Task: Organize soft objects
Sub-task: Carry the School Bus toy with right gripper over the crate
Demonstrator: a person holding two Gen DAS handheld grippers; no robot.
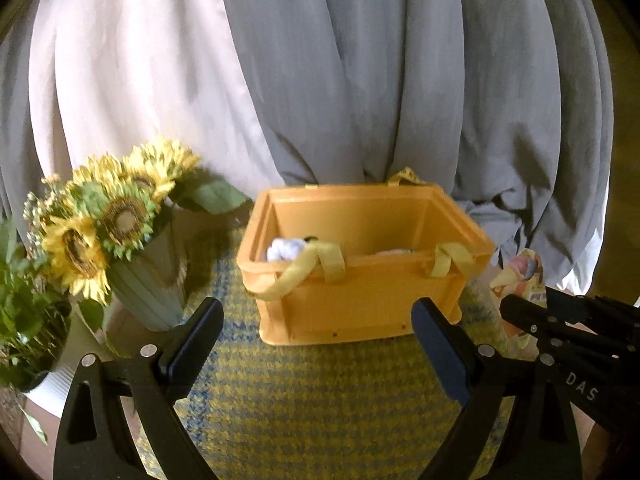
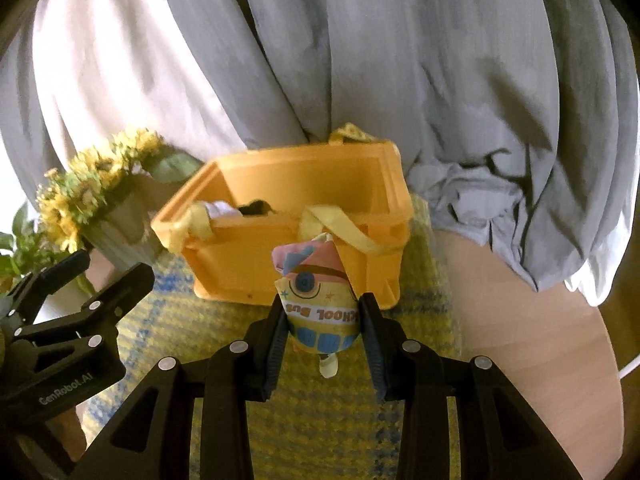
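An open yellow plastic bin [image 1: 360,304] with pale yellow strap handles stands on a yellow and blue woven mat [image 1: 320,408]. A white soft item [image 1: 285,249] lies inside at its left end. My left gripper [image 1: 318,334] is open and empty in front of the bin. My right gripper [image 2: 322,322] is shut on a soft school bus toy [image 2: 318,304], upside down, held just in front of the bin [image 2: 288,188]. The toy also shows at the right edge of the left wrist view [image 1: 520,276].
A vase of sunflowers [image 1: 108,224] stands left of the bin, with a green plant in a white pot [image 1: 28,328] further left. Grey and white curtains [image 1: 360,80] hang close behind. Bare wooden tabletop [image 2: 520,320] lies right of the mat.
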